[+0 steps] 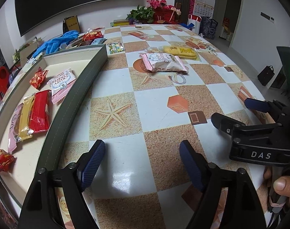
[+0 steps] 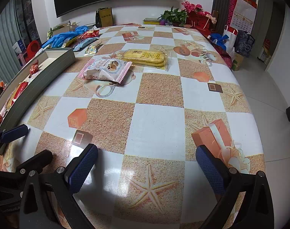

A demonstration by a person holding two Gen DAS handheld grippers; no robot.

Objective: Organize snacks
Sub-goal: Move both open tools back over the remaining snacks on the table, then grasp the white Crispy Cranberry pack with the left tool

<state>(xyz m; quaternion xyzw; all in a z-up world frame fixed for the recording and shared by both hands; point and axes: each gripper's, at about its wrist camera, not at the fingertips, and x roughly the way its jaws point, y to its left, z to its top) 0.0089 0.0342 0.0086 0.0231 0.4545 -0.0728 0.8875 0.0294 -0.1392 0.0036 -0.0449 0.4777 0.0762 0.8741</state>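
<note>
A pink-and-white cranberry snack pack (image 1: 163, 62) (image 2: 106, 69) lies mid-table, and a yellow biscuit pack (image 1: 179, 52) (image 2: 146, 57) lies just behind it. A grey-walled tray (image 1: 82, 85) (image 2: 55, 67) on the left holds several wrapped snacks: a red bar (image 1: 40, 111), a gold bar (image 1: 26, 118), a pink cranberry pack (image 1: 62, 82) and red candies (image 1: 38, 77). My left gripper (image 1: 142, 164) is open and empty, low over the table near its front. My right gripper (image 2: 147, 168) is open and empty, also near the front; it also shows at the right in the left wrist view (image 1: 232, 112).
A pile of loose snacks (image 2: 87, 38) and blue gloves (image 1: 55, 43) (image 2: 66, 36) lies behind the tray. A small patterned packet (image 1: 116, 47) (image 2: 91, 49) sits by the tray's far corner. Flowers and a plant (image 2: 183, 13) stand at the back. Bags (image 2: 238, 42) stand on the floor beyond the right table edge.
</note>
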